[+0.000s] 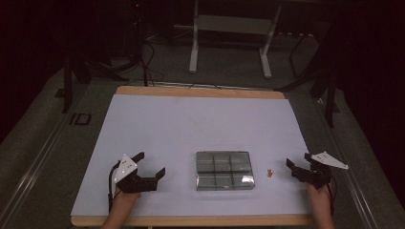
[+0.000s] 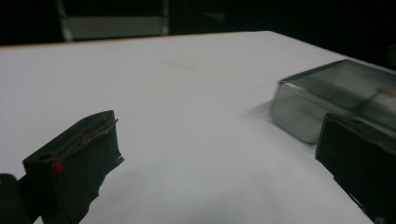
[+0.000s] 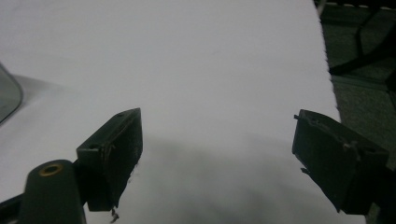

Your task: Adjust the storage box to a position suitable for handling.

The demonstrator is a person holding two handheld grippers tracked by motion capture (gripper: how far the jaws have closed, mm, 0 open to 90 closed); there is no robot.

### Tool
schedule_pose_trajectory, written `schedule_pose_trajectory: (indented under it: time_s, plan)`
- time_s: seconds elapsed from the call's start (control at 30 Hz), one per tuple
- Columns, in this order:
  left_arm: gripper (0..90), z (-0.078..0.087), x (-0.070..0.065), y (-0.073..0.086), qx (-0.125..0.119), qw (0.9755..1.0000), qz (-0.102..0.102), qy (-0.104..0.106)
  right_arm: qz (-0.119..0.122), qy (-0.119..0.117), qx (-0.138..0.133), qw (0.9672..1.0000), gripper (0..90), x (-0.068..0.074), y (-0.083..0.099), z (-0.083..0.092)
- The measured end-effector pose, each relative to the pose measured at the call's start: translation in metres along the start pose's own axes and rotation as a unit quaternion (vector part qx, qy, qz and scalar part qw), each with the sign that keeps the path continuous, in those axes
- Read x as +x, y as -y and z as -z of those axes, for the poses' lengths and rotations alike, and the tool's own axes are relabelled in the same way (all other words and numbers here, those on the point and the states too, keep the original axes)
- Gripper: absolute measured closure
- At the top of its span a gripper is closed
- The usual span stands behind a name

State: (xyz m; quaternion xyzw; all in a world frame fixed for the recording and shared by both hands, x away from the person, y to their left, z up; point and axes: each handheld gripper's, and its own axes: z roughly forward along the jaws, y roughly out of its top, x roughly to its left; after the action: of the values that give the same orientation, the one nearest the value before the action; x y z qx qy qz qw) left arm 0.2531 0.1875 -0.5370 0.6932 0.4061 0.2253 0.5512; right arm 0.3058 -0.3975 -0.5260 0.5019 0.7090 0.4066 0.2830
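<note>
Both grippers hover low over the near edge of the table, jaws spread wide and holding nothing. The left gripper sits left of the clear box; the right gripper is right of it, near a small copper piece.

left gripper: jaws apart, empty | clear box: right, on white table

It looked like a dim lab or test room — a white-topped table on grey carpet, white desk frame and loose cables behind.
</note>
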Motion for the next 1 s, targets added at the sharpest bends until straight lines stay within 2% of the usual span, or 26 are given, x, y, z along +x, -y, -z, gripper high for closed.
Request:
schedule_pose_trajectory:
  time_s: [0.13, 0.27, 0.47, 0.53, 0.57, 0.67, 0.77, 0.8, 1.0]
  plan:
    - [0.3, -0.005, -0.002, -0.005, 0.022, 0.9993, 0.012, 0.028, 0.01, -0.02, 0.011, 0.9997, 16.3, 0.003, -0.006, -0.002]
    - [0.3, -0.009, -0.004, -0.008, 0.04, 0.9981, 0.011, 0.045, 0.023, -0.036, 0.017, 0.9989, 16.2, 0.007, -0.011, -0.002]
    - [0.3, -0.012, -0.008, -0.013, 0.056, 0.9954, -0.009, 0.077, 0.021, -0.083, 0.023, 0.9961, 14.4, 0.012, -0.015, -0.002]
    - [0.3, -0.013, -0.009, -0.013, 0.06, 0.9951, -0.012, 0.078, 0.024, -0.089, 0.024, 0.9955, 14.4, 0.012, -0.015, -0.003]
    - [0.3, -0.015, -0.01, -0.014, 0.065, 0.9939, -0.016, 0.087, 0.029, -0.096, 0.027, 0.9946, 14.2, 0.016, -0.016, -0.004]
    - [0.3, -0.017, -0.011, -0.015, 0.07, 0.9929, -0.023, 0.093, 0.033, -0.123, 0.027, 0.9915, 14.2, 0.019, -0.017, -0.006]
    - [0.3, -0.018, -0.012, -0.015, 0.072, 0.9926, -0.023, 0.096, 0.034, -0.127, 0.03, 0.9908, 14.2, 0.02, -0.018, -0.009]
    - [0.3, -0.022, -0.014, -0.016, 0.078, 0.9912, -0.031, 0.102, 0.034, -0.127, 0.03, 0.9908, 14.3, 0.02, -0.018, -0.009]
    - [0.3, -0.028, -0.019, -0.017, 0.087, 0.989, -0.041, 0.112, 0.054, -0.166, 0.03, 0.9842, 17.8, 0.029, -0.02, -0.014]
